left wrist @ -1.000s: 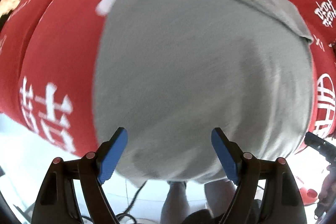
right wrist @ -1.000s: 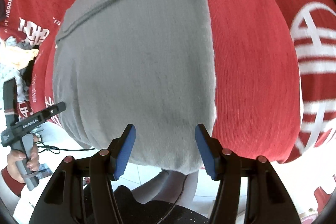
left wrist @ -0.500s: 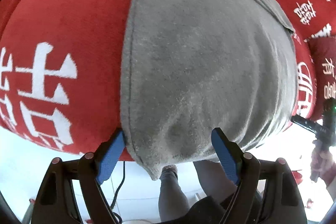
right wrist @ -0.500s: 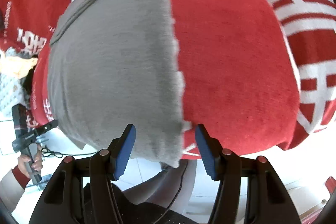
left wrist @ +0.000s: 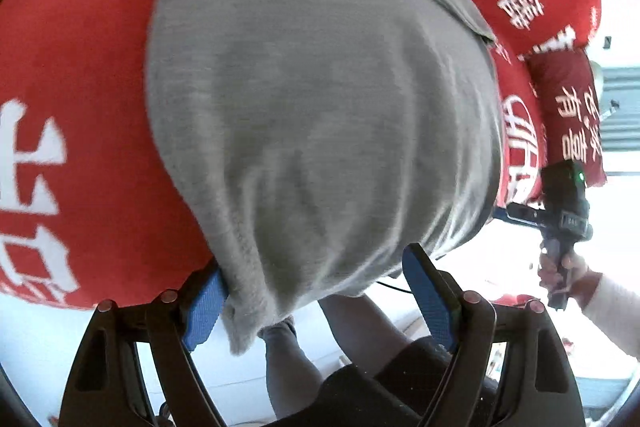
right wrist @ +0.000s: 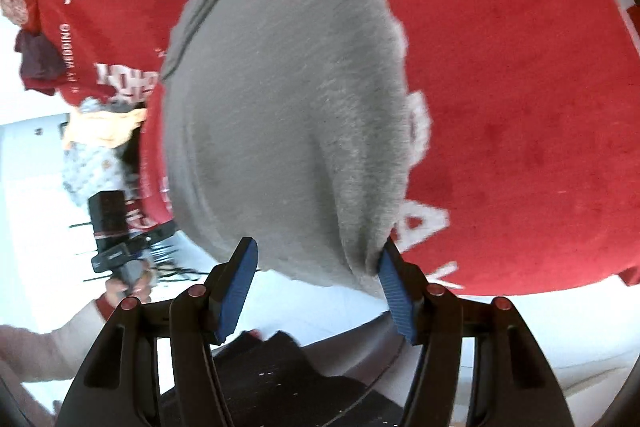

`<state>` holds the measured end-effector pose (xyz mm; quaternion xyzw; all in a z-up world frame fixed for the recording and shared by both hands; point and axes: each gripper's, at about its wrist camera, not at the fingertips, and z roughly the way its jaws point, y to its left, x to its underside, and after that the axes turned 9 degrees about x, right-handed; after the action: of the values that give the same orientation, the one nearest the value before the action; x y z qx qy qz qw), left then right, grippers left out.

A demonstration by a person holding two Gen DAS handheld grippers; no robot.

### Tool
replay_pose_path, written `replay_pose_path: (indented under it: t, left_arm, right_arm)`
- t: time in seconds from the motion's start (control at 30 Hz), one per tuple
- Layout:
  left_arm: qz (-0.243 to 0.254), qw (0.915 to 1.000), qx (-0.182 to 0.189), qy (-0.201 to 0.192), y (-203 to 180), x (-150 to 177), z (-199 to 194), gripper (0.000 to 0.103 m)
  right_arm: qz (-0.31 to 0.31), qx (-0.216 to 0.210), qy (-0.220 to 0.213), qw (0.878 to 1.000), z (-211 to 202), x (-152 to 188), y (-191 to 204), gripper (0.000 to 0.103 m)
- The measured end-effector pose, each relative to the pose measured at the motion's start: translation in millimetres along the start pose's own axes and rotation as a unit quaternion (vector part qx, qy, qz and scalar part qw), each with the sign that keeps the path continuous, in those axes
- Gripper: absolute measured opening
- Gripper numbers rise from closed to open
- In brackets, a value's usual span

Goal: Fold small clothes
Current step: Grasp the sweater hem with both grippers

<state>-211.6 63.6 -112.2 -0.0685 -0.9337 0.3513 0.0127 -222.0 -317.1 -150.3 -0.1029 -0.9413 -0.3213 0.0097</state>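
A grey garment (left wrist: 320, 107) lies flat on a red cloth with white characters (left wrist: 80, 107); its near hem hangs over the table's front edge. My left gripper (left wrist: 316, 303) is open, its blue pads on either side of the garment's near left corner, the left pad touching the fabric. In the right wrist view the same grey garment (right wrist: 288, 115) shows, and my right gripper (right wrist: 316, 291) is open around its near right corner, the right pad against the hem. Neither gripper is closed on the cloth.
The red cloth (right wrist: 520, 107) covers the table. A pile of other clothes (right wrist: 92, 147) lies at the far left in the right wrist view. A red folded item (left wrist: 572, 107) sits at the right. The person's legs (left wrist: 320, 347) are below the edge.
Both grippers have slid outward along the hem, the left to the garment's left corner and the right to its right corner. Both stay open.
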Motion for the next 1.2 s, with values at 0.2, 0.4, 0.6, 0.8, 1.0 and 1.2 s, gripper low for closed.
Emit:
replay_pose_path:
  t: [0.2, 0.4, 0.6, 0.8, 1.0, 1.2]
  left_arm:
    - [0.007, 0.9997, -0.011, 0.021, -1, 5, 9, 0.083]
    - [0.013, 0.9982, -0.010, 0.058, -7, 14, 28, 0.083]
    - [-0.017, 0.9987, -0.003, 0.049, -1, 19, 34, 0.083]
    - [-0.017, 0.9973, -0.029, 0.065, 3, 27, 42, 0.024]
    - [-0.015, 0.9977, 0.031, 0.059, 1, 31, 26, 0.014]
    - [-0.032, 0.9945, 0.100, 0.009, -5, 21, -13, 0.007]
  right_arm:
    - [-0.013, 0.008, 0.043, 0.999, 19, 11, -12, 0.065]
    - [0.001, 0.017, 0.059, 0.998, 47, 22, -17, 0.065]
    - [-0.002, 0.016, 0.068, 0.998, 53, 22, -15, 0.065]
    - [0.031, 0.035, 0.089, 0.995, 63, 23, -10, 0.014]
    - [0.033, 0.023, 0.075, 0.996, 49, 27, 8, 0.006]
    - [0.054, -0.059, 0.034, 0.996, 20, 23, 26, 0.006]
